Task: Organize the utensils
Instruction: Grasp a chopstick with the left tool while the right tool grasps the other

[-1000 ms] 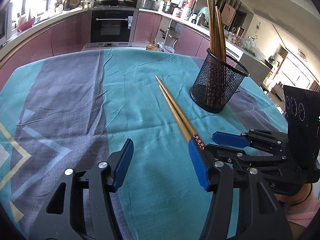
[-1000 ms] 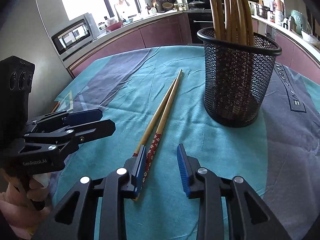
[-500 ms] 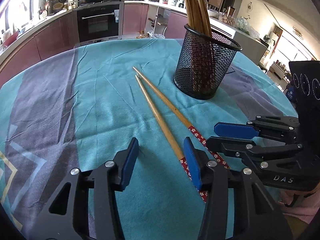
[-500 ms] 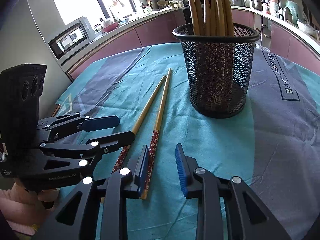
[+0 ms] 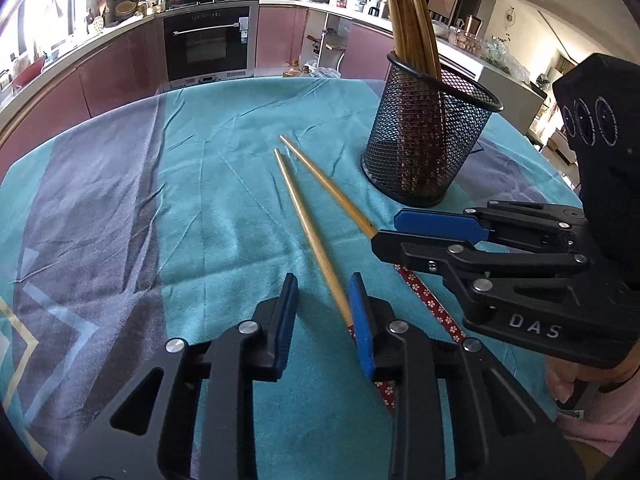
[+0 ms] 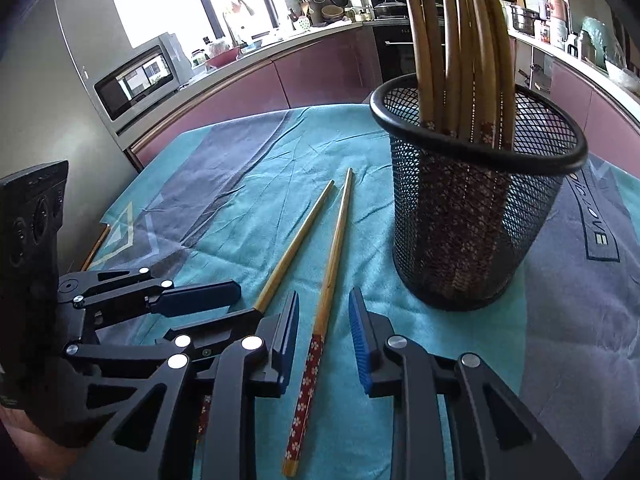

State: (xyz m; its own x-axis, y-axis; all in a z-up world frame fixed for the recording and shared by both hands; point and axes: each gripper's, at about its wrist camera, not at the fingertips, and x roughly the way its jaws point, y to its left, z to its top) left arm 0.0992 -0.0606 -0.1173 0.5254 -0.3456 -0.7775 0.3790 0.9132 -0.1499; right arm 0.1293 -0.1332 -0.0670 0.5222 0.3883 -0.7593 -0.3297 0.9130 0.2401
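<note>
Lying side by side on the teal-and-grey tablecloth (image 5: 208, 216) of the table are two loose chopsticks (image 6: 334, 256) (red flowered handles nearest). Left tongs (image 5: 320, 316) and right tongs (image 6: 324, 328) each straddle one, closing but not yet pinching. Beside them stands a mesh cup (image 6: 476, 216) holding more chopsticks (image 6: 460, 48); kitchen cabinets (image 5: 120, 68) lie beyond.

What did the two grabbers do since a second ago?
Each hand-held gripper moved over its own chopstick: the left gripper straddles one chopstick, the right gripper the other chopstick. Both jaws are closing, neither gripping yet. The mesh holder and chopsticks stayed put.
</note>
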